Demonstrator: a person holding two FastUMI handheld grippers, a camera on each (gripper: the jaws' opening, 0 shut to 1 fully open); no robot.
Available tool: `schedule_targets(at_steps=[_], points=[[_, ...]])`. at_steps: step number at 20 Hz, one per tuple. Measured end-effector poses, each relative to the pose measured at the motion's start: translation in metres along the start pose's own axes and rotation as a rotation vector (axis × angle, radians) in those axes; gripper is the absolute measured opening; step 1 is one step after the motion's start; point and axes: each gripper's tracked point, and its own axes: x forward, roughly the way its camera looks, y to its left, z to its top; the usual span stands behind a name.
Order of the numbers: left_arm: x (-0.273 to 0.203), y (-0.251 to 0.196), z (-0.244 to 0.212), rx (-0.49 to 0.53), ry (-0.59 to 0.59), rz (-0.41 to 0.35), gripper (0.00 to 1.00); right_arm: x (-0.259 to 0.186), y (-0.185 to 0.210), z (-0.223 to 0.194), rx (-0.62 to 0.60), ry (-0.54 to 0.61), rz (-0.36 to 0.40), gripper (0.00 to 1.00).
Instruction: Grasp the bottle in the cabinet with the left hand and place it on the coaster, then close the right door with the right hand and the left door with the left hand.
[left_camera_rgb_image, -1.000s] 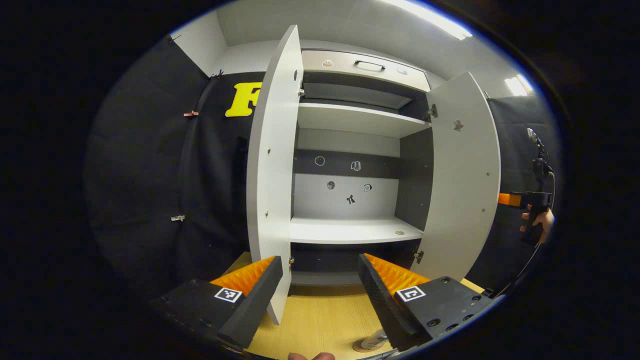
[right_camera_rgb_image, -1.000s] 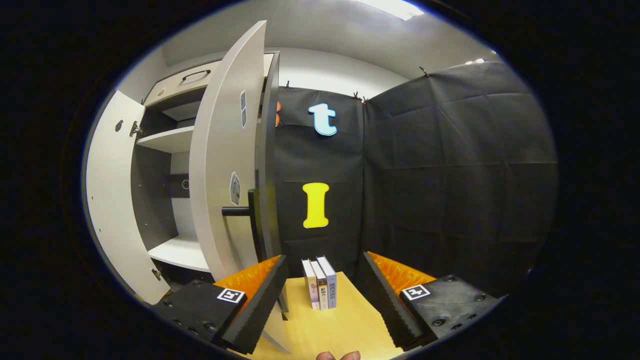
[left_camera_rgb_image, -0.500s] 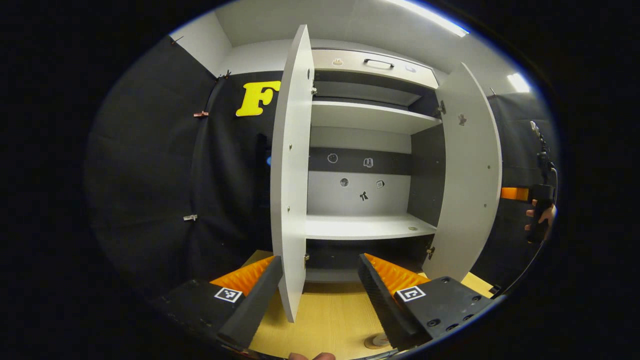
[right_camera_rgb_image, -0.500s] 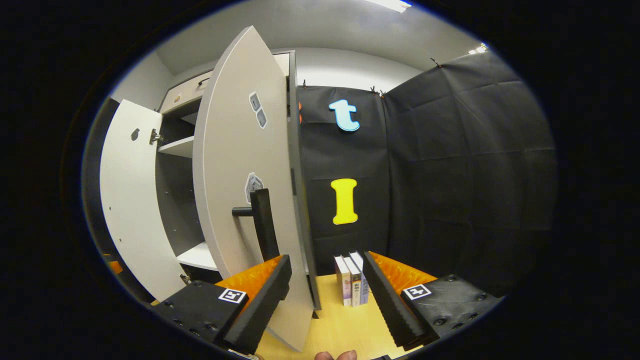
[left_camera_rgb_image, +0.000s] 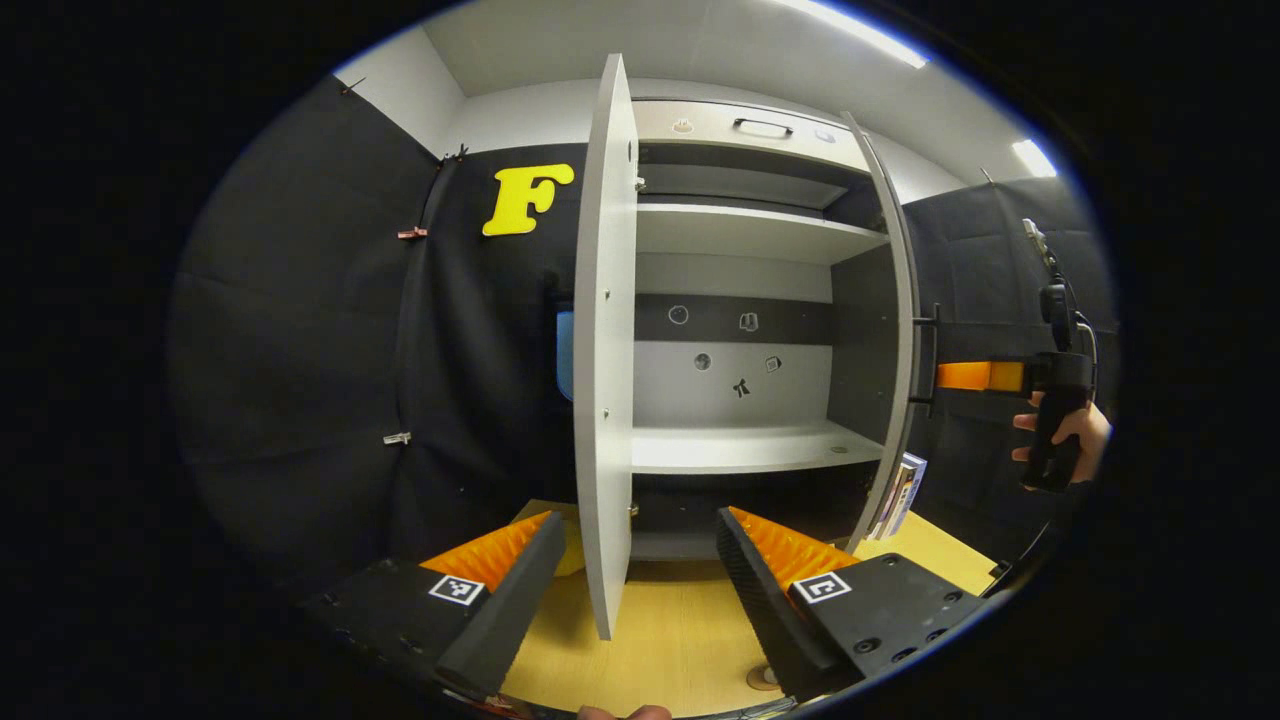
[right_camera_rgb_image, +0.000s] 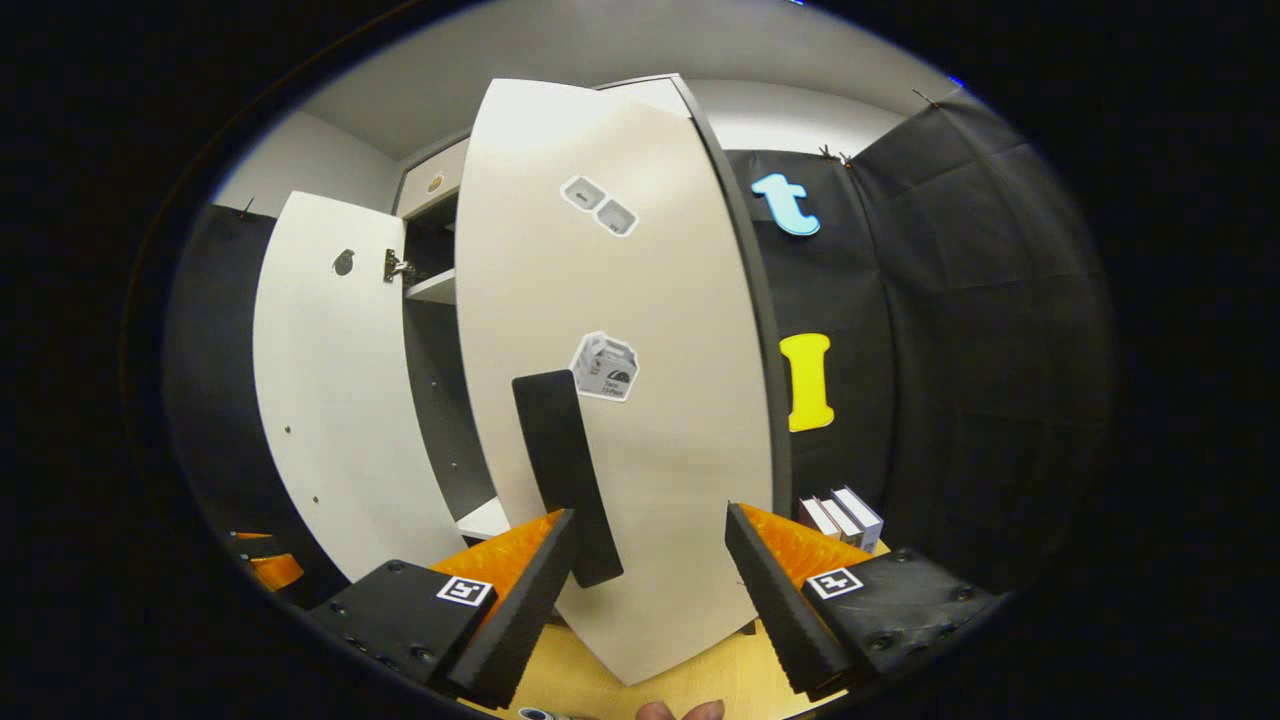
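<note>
My left gripper (left_camera_rgb_image: 635, 520) is open and holds nothing; the cabinet's left door (left_camera_rgb_image: 605, 400) stands edge-on between its fingers, a little farther off. The cabinet (left_camera_rgb_image: 740, 450) shows bare shelves. A slice of the round coaster (left_camera_rgb_image: 762, 677) peeks out on the table behind the right-hand finger; the bottle is hidden. My right gripper (right_camera_rgb_image: 650, 512) is open just before the right door (right_camera_rgb_image: 650, 330), whose black handle (right_camera_rgb_image: 565, 460) hangs above its left finger. In the left gripper view that gripper (left_camera_rgb_image: 965, 376), held by a hand (left_camera_rgb_image: 1065, 430), sits outside the right door (left_camera_rgb_image: 895, 330).
The light wooden table (left_camera_rgb_image: 680, 640) runs under the cabinet. Three books (right_camera_rgb_image: 840, 515) stand upright on it to the right of the cabinet. The left door (right_camera_rgb_image: 340, 400) hangs wide open. Black cloth walls close in on both sides.
The right door has swung well toward shut, now edge-on to the left gripper. My right gripper has followed its outer face. The left gripper has drifted slightly; the bottle has slipped below its view.
</note>
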Motion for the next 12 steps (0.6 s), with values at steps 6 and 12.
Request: schedule_targets(at_steps=[6, 12], points=[[0.004, 0.017, -0.003, -0.018, 0.004, 0.034, 0.96, 0.029, 0.020, -0.002, 0.005, -0.007, 0.009, 0.98], [0.006, 0.028, -0.001, -0.027, -0.004, 0.052, 0.96, 0.052, 0.032, -0.005, -0.002, -0.009, 0.002, 0.98]])
